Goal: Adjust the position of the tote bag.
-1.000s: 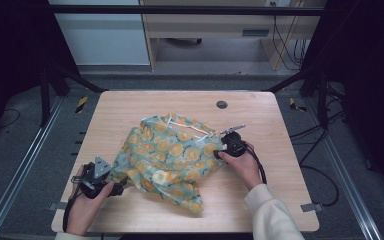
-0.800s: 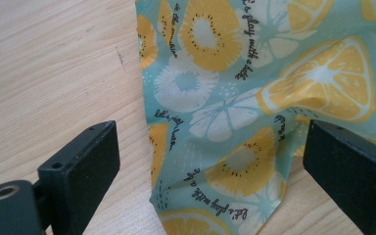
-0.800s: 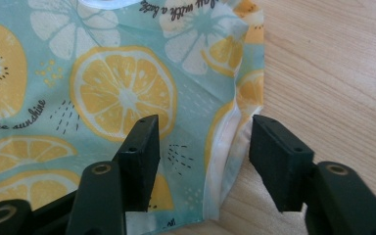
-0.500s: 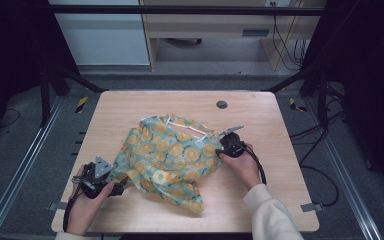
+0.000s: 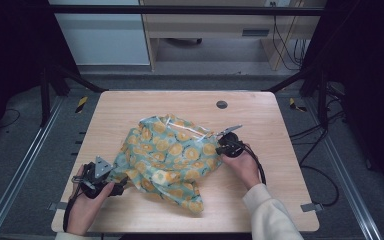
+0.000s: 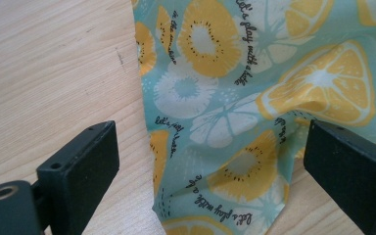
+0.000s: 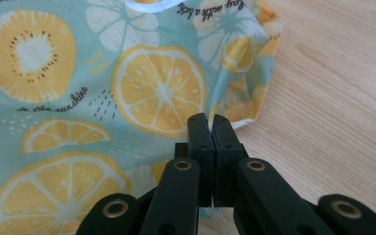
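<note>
— While crumpled in a loose heap like that, between the two grippers on the pale wooden bench (image 5: pixel 280 125): how to expect the thin teal cloth printed with yellow citrus slices and black script (image 5: pixel 170 155) to handle?

— Soft and light, by the look of the folds. No stiffness to speak of; likely to sag and trail when lifted, and to slide easily over the smooth wood. Not fragile.

— And the right gripper (image 7: pixel 209 125)?

— Jaws pressed together, with the cloth's edge pinched just ahead of them; a small ridge of fabric rising from the tips. Bare wood off to its right side.

— The left gripper (image 6: pixel 210 161)?

— Spread wide, nothing held. Cloth lying flat between and ahead of its jaws, with a hemmed edge running down the middle; bare bench beyond the left jaw.

— Where best to take hold, then?

— Probably along that hem or at a corner, straight ahead of the open gripper. Better an edge than the bulk: a mid-cloth pinch would likely gather several layers at once.
</note>
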{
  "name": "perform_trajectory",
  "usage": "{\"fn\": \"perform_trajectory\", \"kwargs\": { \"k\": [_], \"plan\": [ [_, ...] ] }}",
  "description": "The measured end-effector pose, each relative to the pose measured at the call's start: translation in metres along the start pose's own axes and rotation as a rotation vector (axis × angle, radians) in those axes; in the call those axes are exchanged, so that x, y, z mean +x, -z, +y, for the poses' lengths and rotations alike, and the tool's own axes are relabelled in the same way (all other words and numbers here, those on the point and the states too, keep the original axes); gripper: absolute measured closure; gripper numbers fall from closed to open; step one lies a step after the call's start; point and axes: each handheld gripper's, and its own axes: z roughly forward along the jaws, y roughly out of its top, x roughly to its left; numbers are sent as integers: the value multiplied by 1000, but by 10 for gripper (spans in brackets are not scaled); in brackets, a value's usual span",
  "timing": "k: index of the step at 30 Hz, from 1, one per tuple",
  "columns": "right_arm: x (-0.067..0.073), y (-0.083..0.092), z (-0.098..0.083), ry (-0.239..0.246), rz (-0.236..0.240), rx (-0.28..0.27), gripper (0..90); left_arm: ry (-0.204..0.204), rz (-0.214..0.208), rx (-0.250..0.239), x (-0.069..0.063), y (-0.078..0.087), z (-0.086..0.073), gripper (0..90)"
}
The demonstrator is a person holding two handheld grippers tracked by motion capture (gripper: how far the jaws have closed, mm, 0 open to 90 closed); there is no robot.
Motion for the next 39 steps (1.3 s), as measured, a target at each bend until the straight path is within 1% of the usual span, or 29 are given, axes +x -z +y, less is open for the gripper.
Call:
{"fn": "perform_trajectory", "kwargs": {
  "k": [1,6,7,8,9,10,11,12,13,15,16,18,19,20,21,23,24,25,26,27,28,29,30,32,35,36,37,38,39],
  "plan": [
    [0,0,0,0,0,0,894,0,0,0,0,0,0,63],
    [2,7,2,7,6,-42,899,0,-1,1,0,-1,0,63],
    [3,10,3,10,8,-57,899,1,-2,2,0,-1,0,63],
    [7,17,6,20,14,-86,899,1,-1,3,0,-1,0,63],
    [7,17,6,20,14,-86,899,1,-1,4,0,-1,0,63],
    [13,25,10,36,22,-118,900,1,0,3,0,0,0,63],
    [13,25,10,36,22,-118,900,1,0,3,0,0,0,63],
    [16,29,12,47,23,-135,900,2,2,0,0,0,0,63],
    [23,40,16,64,36,-174,900,3,2,-1,0,1,0,63],
    [31,50,20,83,50,-205,900,7,3,1,1,0,0,63],
    [35,54,22,83,66,-224,900,7,3,1,1,0,0,63],
    [43,63,26,96,88,-250,900,2,1,5,1,-1,0,74],
    [43,63,26,96,88,-250,900,2,1,5,1,-1,0,82],
    [53,71,30,116,113,-282,900,2,2,7,1,-1,0,82],
    [53,71,30,116,113,-282,900,5,-1,9,1,-1,0,82],
    [64,78,33,143,134,-306,900,9,0,11,2,0,1,82],
    [76,84,35,171,158,-324,900,15,1,19,3,-1,1,82],
    [82,87,35,187,165,-329,900,17,3,22,4,-1,0,82],
    [82,87,35,187,165,-329,900,17,3,22,4,-1,0,82],
    [89,90,36,202,174,-333,900,21,4,24,5,0,0,82],
    [101,94,37,236,189,-335,900,32,2,16,6,1,0,83],
    [105,95,37,250,196,-338,900,32,2,16,6,1,0,83],
    [110,96,37,259,202,-335,900,42,2,6,7,3,1,83],
    [116,96,36,280,216,-333,900,53,-1,-13,8,5,3,85],
    [120,97,34,285,228,-330,900,67,-5,-26,12,6,6,94],
    [124,98,32,296,238,-327,900,79,6,-40,18,7,13,99],
    [126,98,31,301,242,-327,900,79,6,-40,18,7,13,107],
    [128,97,30,306,246,-327,900,77,20,-48,25,8,24,116],
    [129,97,29,312,249,-324,900,76,20,-52,29,9,30,119]
  ]
}}
